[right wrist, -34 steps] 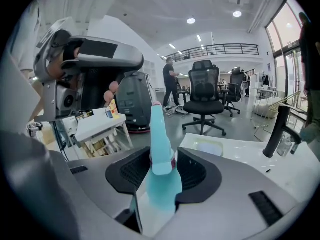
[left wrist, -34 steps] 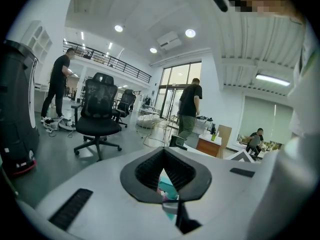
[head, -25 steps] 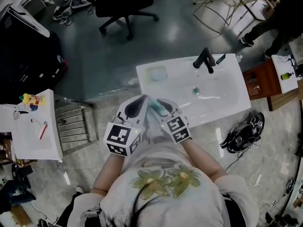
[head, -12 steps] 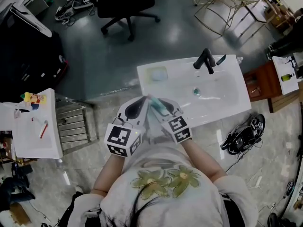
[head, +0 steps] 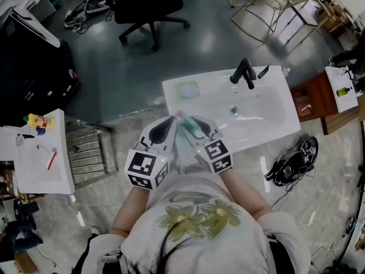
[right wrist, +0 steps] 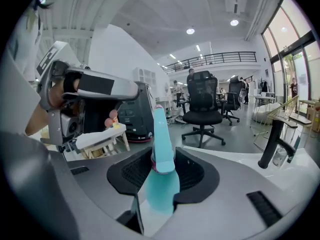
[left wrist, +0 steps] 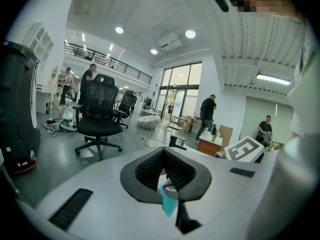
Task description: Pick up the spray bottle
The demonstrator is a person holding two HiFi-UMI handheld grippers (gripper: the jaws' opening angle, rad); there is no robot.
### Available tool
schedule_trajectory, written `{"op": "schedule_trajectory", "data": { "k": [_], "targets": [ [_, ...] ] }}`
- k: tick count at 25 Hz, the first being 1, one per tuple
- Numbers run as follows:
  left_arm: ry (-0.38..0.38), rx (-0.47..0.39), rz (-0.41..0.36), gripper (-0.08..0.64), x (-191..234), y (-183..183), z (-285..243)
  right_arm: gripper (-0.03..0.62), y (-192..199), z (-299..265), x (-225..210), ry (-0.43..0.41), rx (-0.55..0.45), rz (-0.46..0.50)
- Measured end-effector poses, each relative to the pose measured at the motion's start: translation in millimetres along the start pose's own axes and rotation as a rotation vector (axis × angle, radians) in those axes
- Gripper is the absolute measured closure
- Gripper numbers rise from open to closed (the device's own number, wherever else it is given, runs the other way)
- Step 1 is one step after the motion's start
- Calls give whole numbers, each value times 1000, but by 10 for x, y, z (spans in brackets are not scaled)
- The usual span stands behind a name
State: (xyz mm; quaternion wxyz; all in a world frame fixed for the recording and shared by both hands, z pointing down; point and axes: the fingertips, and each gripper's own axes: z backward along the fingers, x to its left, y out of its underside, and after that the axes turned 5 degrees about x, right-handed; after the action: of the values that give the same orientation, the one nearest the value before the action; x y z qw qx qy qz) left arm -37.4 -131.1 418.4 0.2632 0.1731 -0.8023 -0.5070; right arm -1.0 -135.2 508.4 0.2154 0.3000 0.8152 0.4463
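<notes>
The spray bottle (right wrist: 159, 166) is teal with a pink nozzle tip and stands upright between the jaws of my right gripper (right wrist: 161, 171), which is shut on its body. In the head view the spray bottle (head: 186, 128) sits between both grippers above the near edge of the white sink (head: 268, 119). My right gripper (head: 198, 131) is on its right and my left gripper (head: 165, 129) on its left. In the left gripper view the jaws of the left gripper (left wrist: 164, 180) stand close together. A strip of the teal bottle (left wrist: 169, 204) shows in the narrow gap; whether they grip it is unclear.
A black tap (head: 244, 73) stands at the sink's far edge, with a drain (head: 233, 111) in the basin. A black office chair (head: 149, 7) is beyond. A small white table (head: 40, 153) stands at the left, with a metal rack (head: 91, 150) beside it. People stand further off.
My right gripper has risen a little with the spray bottle in it. The left gripper has stayed where it was.
</notes>
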Motion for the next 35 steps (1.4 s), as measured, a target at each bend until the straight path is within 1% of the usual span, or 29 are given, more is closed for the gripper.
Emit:
{"op": "schedule_trajectory", "data": {
  "k": [6,13,26,35],
  "targets": [
    [5,0,-7,551,-46,-12,-6,439,-186,126,-39,19,-46,-2],
    [-4,0,-7,551,-34,1,21,437,-380,243,-19,16,-87,-9],
    [-2,-7,-8,551,-66,0,69,437,-795,568,98,17,-165,11],
    [3,-7,-17,551,-128,18,107,437,-920,775,108,31,-211,13]
  ]
}}
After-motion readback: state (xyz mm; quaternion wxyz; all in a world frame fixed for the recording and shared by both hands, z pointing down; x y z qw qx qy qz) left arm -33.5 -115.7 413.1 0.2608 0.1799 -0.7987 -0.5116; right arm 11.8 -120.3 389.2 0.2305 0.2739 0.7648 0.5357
